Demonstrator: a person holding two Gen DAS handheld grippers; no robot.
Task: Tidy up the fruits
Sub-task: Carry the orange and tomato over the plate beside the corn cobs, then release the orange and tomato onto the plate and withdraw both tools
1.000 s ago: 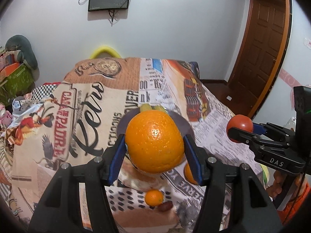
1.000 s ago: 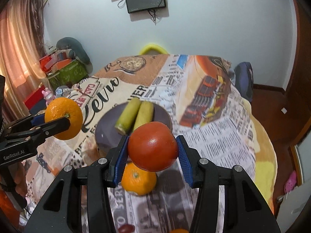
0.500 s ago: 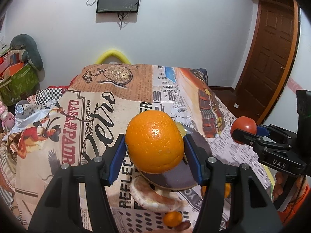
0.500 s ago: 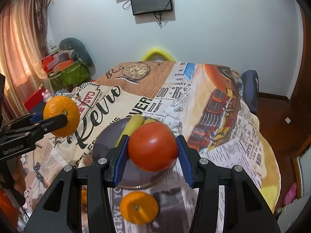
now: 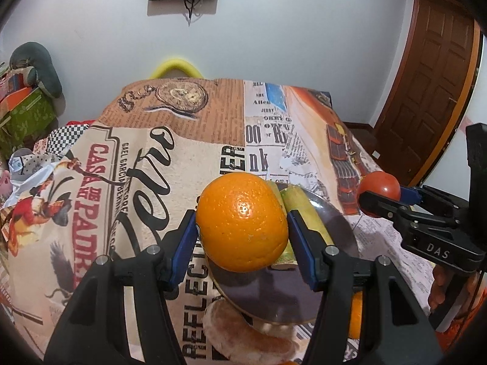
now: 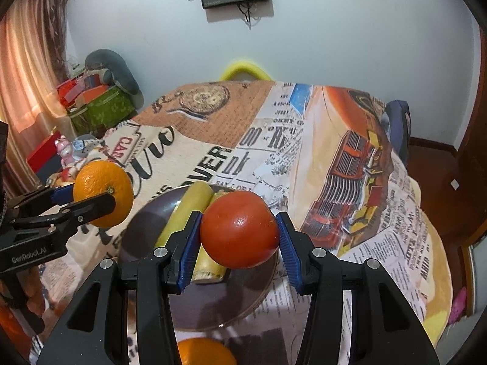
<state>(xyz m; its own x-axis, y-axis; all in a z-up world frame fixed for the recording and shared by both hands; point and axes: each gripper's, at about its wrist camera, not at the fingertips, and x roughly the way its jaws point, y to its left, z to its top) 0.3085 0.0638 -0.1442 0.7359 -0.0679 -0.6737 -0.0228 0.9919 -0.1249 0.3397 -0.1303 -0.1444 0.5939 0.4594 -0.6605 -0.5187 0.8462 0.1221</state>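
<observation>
We see our left gripper (image 5: pixel 242 228) clamping an orange (image 5: pixel 242 222) above the dark plate (image 5: pixel 292 298), while our right gripper (image 5: pixel 379 196) grips a tomato (image 5: pixel 380 184) nearby.

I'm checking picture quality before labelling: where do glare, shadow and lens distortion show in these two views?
Left wrist view: a small bright highlight on the orange, its shadow falling on the dark plate, and the door bowed by the fisheye.
Right wrist view: a glare spot on the tomato, shadow on the plate's near part, black vignette in the corners, sharp focus on the tablecloth print.
</observation>
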